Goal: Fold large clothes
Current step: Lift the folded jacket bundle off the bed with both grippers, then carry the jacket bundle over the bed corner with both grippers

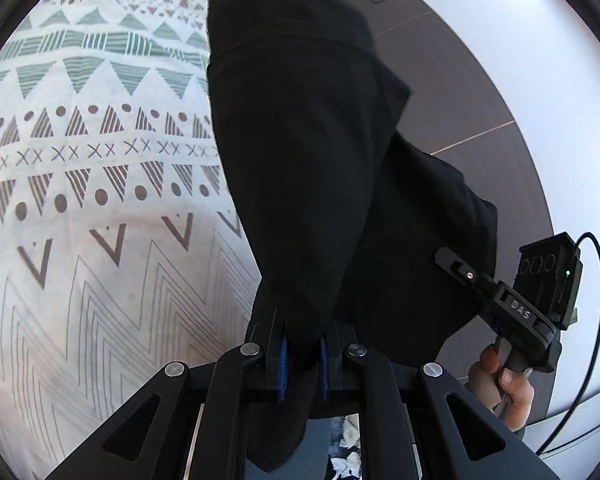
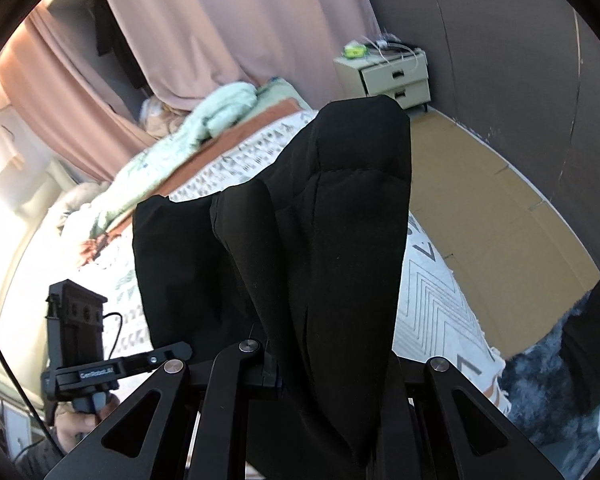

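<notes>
A large black garment (image 1: 300,140) hangs in folds above the patterned bedspread (image 1: 92,184). My left gripper (image 1: 303,354) is shut on its edge, with cloth pinched between the blue pads. In the left wrist view my right gripper (image 1: 456,264) reaches into the same cloth from the right. In the right wrist view the black garment (image 2: 320,220) drapes over my right gripper (image 2: 320,376), whose fingers are shut on it and mostly hidden. My left gripper (image 2: 180,350) shows at the lower left, its tip in the cloth.
The bed carries a mint blanket (image 2: 224,108) and a rust-coloured band near pink curtains (image 2: 220,20). A cream bedside cabinet (image 2: 392,76) stands against the dark wall. Cardboard (image 2: 480,200) covers the floor beside the bed. A dark fluffy item (image 2: 548,384) lies at the lower right.
</notes>
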Available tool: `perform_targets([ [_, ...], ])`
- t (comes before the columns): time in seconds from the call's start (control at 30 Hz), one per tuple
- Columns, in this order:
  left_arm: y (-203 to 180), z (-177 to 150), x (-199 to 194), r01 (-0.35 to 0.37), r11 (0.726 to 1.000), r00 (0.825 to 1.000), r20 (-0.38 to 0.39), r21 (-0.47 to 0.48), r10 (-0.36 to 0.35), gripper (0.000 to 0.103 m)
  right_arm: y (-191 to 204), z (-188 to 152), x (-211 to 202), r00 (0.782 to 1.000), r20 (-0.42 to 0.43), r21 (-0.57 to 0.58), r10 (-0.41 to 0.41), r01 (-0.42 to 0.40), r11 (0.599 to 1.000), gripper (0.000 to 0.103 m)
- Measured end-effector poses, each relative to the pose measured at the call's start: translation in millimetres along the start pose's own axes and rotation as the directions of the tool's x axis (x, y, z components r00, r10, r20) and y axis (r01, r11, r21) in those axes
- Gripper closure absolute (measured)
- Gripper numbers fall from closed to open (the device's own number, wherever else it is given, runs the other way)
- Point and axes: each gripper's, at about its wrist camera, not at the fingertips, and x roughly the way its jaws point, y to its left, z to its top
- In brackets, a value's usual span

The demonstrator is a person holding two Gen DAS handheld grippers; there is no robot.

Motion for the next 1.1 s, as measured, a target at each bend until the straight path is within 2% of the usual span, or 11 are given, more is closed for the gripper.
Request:
perform_targets([
  [0.17,26,21,30,-0.028,1.0,0.999,-0.042,-0.008,0.027,0.091,-17,16,48,0.996,-0.057,-0.007,-0.074,0.073,0.997,0.087],
  [0.23,31,26,43,-0.051,0.999,0.997,-0.05,0.004,0.051,0.09,-21,20,62,0.987,-0.073,-0.015,-0.141,0.14,0.99,0.079],
  [0.27,34,28,50,-0.084,0.996,0.995,-0.058,0.018,0.085,0.089,-25,22,71,0.976,-0.068,-0.013,-0.205,0.205,0.979,0.067],
  [0.3,36,28,59,-0.123,0.992,0.99,-0.066,0.03,0.125,0.085,-27,22,72,0.97,-0.058,-0.003,-0.236,0.236,0.972,0.052],
  [0.37,47,29,73,-0.19,0.981,0.977,-0.095,0.034,0.192,0.065,-41,21,70,0.962,-0.033,0.041,-0.271,0.272,0.961,0.038],
  [0.43,54,25,73,-0.187,0.982,0.978,-0.096,0.015,0.187,0.045,-55,16,58,0.954,-0.012,0.068,-0.3,0.3,0.952,0.03],
  [0.6,62,18,64,-0.159,0.987,0.984,-0.076,0.027,0.161,0.045,-90,-36,19,0.925,-0.005,0.138,-0.38,0.377,0.916,0.03],
  [0.87,53,-3,50,-0.152,0.981,0.982,-0.096,0.121,0.164,0.045,-147,-177,-12,0.958,0.004,0.486,-0.287,0.249,0.838,0.03],
  [1.0,57,-10,61,-0.151,0.981,0.978,-0.123,0.119,0.166,0.045,-154,-208,10,0.983,0.047,0.558,-0.177,0.121,0.821,0.03],
  [1.07,55,-16,70,-0.169,0.977,0.972,-0.142,0.133,0.187,0.045,-160,-213,23,0.988,0.046,0.579,-0.144,0.091,0.81,0.044],
  [1.1,54,-18,74,-0.169,0.975,0.971,-0.143,0.142,0.189,0.045,-163,-213,28,0.991,0.053,0.586,-0.124,0.07,0.808,0.066],
])
